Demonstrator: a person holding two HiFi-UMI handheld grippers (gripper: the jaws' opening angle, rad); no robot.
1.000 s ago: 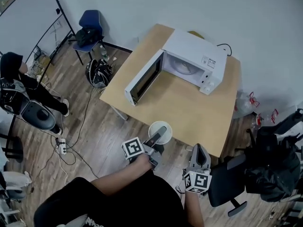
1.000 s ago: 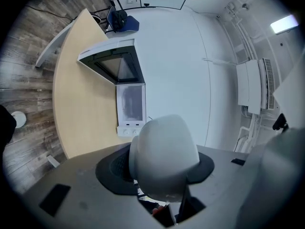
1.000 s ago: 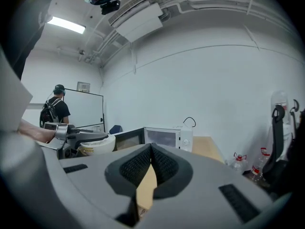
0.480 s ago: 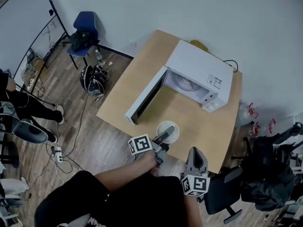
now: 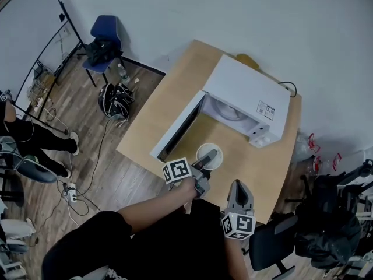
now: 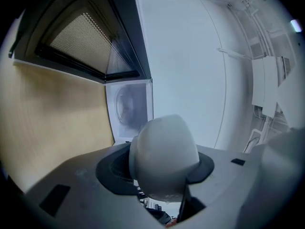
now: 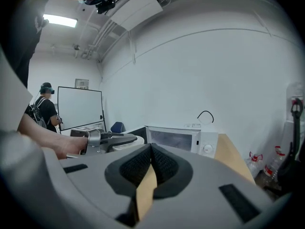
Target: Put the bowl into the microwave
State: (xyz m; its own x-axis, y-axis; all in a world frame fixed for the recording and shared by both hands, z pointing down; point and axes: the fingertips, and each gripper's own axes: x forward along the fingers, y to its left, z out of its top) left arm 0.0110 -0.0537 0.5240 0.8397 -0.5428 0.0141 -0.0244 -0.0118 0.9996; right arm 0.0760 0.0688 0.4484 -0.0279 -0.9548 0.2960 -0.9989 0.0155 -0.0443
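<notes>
My left gripper (image 5: 211, 156) is shut on the rim of the white bowl (image 5: 204, 150) and holds it over the wooden table (image 5: 169, 92), just in front of the white microwave (image 5: 247, 95). The microwave's door (image 5: 178, 134) stands swung open to the left. In the left gripper view the bowl (image 6: 164, 156) fills the space between the jaws, with the microwave's open cavity (image 6: 128, 106) ahead. My right gripper (image 5: 239, 185) hovers near the table's near edge with its pads (image 7: 143, 163) together and nothing held.
A blue chair (image 5: 105, 37) with a dark bag stands at the back left, and a black helmet-like bag (image 5: 115, 98) lies on the floor. A black office chair (image 5: 274, 244) and dark bags (image 5: 329, 220) crowd the right. A person (image 5: 23, 133) stands far left.
The left gripper has carried the bowl away from the table's near edge toward the microwave's open front. The right gripper has stayed near the table edge.
</notes>
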